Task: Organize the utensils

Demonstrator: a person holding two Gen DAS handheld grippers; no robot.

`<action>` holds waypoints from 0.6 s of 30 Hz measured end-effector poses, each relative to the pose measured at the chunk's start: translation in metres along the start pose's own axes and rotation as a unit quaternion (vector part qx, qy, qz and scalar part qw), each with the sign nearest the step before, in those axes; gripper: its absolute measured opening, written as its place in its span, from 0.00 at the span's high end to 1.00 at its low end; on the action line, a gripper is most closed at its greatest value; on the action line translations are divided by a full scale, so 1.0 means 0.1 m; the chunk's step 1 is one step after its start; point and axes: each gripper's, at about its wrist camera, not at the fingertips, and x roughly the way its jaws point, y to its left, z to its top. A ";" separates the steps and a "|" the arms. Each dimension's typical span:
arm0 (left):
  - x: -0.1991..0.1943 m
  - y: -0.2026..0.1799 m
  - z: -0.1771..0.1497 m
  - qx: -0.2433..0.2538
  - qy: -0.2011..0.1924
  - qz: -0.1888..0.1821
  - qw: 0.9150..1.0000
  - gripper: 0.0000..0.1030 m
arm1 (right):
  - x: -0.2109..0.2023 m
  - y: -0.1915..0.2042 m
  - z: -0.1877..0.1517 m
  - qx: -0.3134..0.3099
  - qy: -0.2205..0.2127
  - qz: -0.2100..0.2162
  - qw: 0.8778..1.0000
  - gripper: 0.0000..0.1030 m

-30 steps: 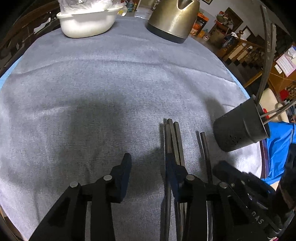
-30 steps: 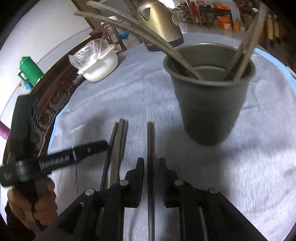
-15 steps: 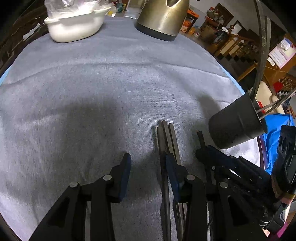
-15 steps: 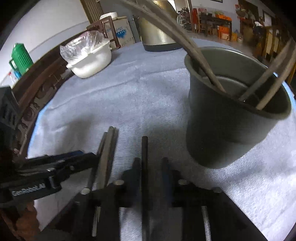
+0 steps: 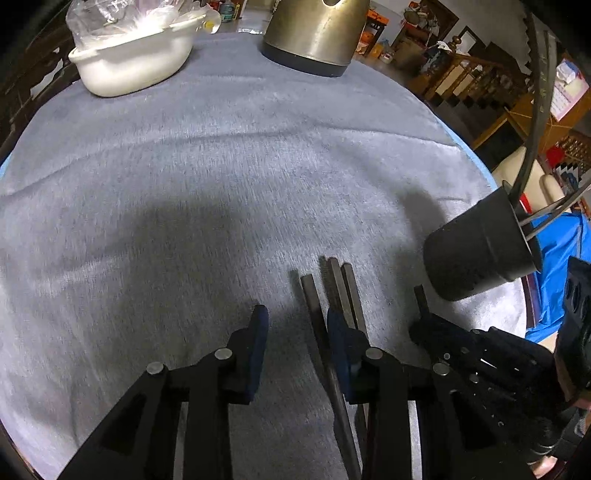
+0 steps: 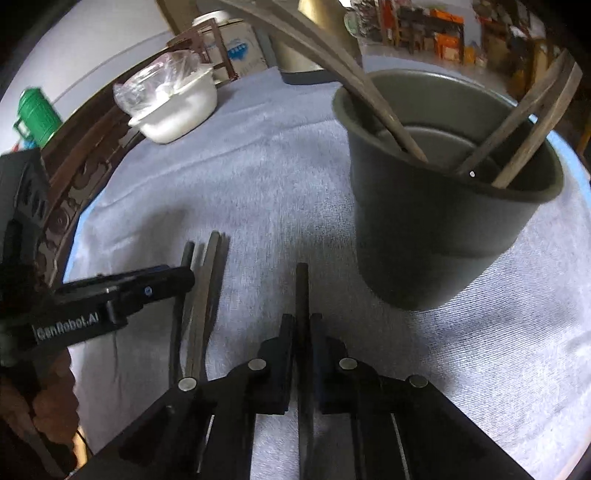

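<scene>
A dark grey utensil cup [image 6: 443, 221] stands on the grey cloth and holds several dark chopsticks [image 6: 373, 96]; it also shows at the right of the left wrist view [image 5: 476, 251]. My right gripper [image 6: 303, 325] is shut on a single dark chopstick [image 6: 302, 288] just in front of the cup; this chopstick shows in the left wrist view [image 5: 419, 295]. My left gripper [image 5: 295, 321] is open, low over the cloth. One dark chopstick [image 5: 314, 306] lies between its fingers and two more [image 5: 345, 288] lie by its right finger; the same group shows in the right wrist view [image 6: 203, 288].
A white bowl covered with plastic [image 5: 133, 55] and a brass-coloured kettle [image 5: 314, 33] stand at the far edge of the round table [image 5: 184, 166]. A green flask [image 6: 35, 114] stands beyond the table's left rim. A blue cloth [image 5: 557, 266] lies past the right edge.
My right gripper has closed on the single chopstick and moved nearer the cup. My left gripper has shifted slightly so one chopstick now lies between its open fingers.
</scene>
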 end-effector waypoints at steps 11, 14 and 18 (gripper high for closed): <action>0.06 -0.03 0.05 0.009 -0.008 -0.014 1.000 0.89 | 0.09 0.15 0.13 -0.038 -0.006 -0.030 0.999 0.93; -0.07 -0.02 0.02 0.001 -0.031 -0.016 0.999 0.92 | -0.01 0.12 0.11 -0.036 -0.017 -0.011 0.999 0.93; -0.38 -0.03 -0.01 -0.004 -0.071 -0.018 0.997 0.93 | -0.28 0.12 0.09 -0.038 -0.050 0.024 0.998 0.93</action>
